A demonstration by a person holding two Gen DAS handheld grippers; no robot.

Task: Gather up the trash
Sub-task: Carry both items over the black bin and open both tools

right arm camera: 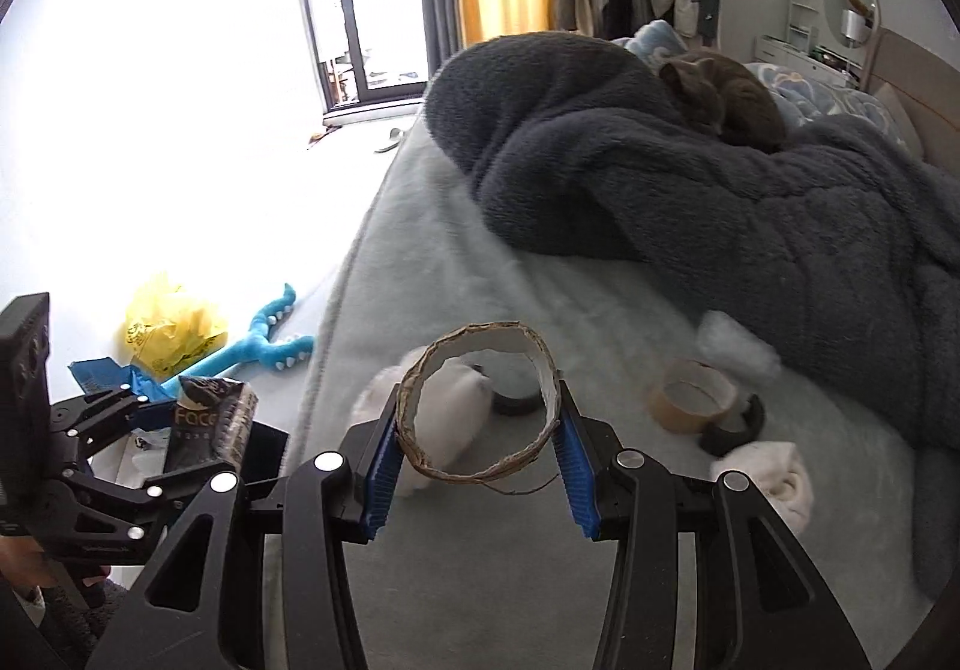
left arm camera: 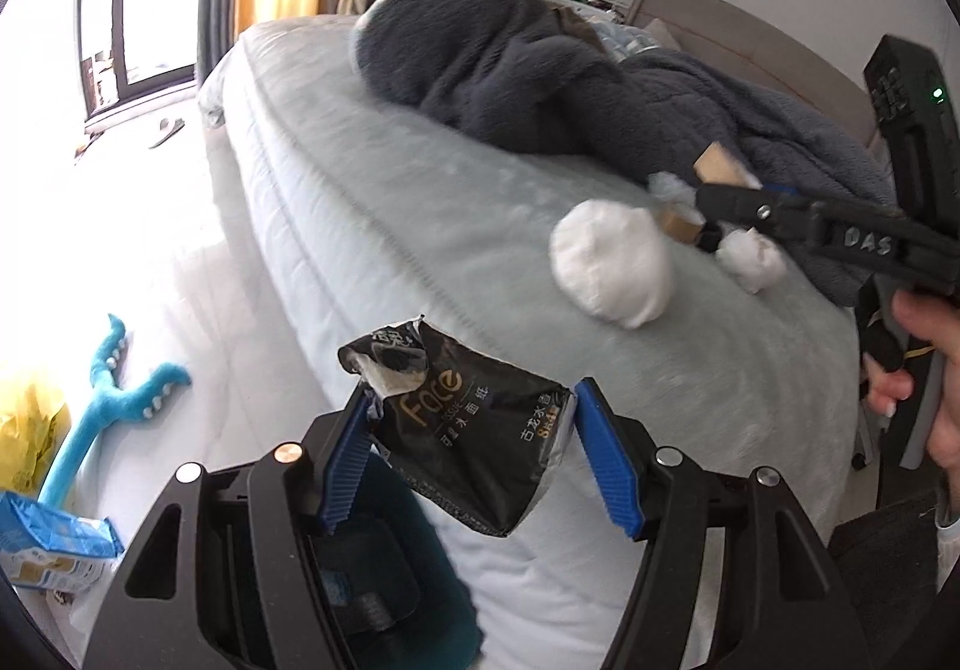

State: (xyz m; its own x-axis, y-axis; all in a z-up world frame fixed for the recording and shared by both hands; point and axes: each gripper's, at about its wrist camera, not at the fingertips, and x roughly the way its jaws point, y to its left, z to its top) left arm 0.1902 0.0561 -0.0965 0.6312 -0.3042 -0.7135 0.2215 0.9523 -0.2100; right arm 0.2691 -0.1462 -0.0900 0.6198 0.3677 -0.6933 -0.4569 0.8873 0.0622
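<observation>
My left gripper [left arm camera: 471,448] is shut on a crumpled black "Face" tissue pack [left arm camera: 474,430], held off the bed's edge above a dark teal bin [left arm camera: 396,580]. My right gripper [right arm camera: 474,430] is shut on a bare cardboard tape core [right arm camera: 480,412], lifted above the bed. Each view shows the other tool: the right gripper [left arm camera: 705,217] with the cardboard core [left arm camera: 720,164], and the left gripper [right arm camera: 180,439] with the pack [right arm camera: 210,424]. White tissue wads [left arm camera: 612,262] [left arm camera: 750,256], a brown tape roll [right arm camera: 690,394] and a black curved piece [right arm camera: 735,427] lie on the bed.
A dark fleece blanket [right arm camera: 690,190] with a grey cat [right arm camera: 726,99] on it covers the far bed. On the floor lie a blue plush toy [left arm camera: 108,394], a yellow bag [right arm camera: 168,328] and a blue carton [left arm camera: 54,544]. A window [right arm camera: 354,9] is behind.
</observation>
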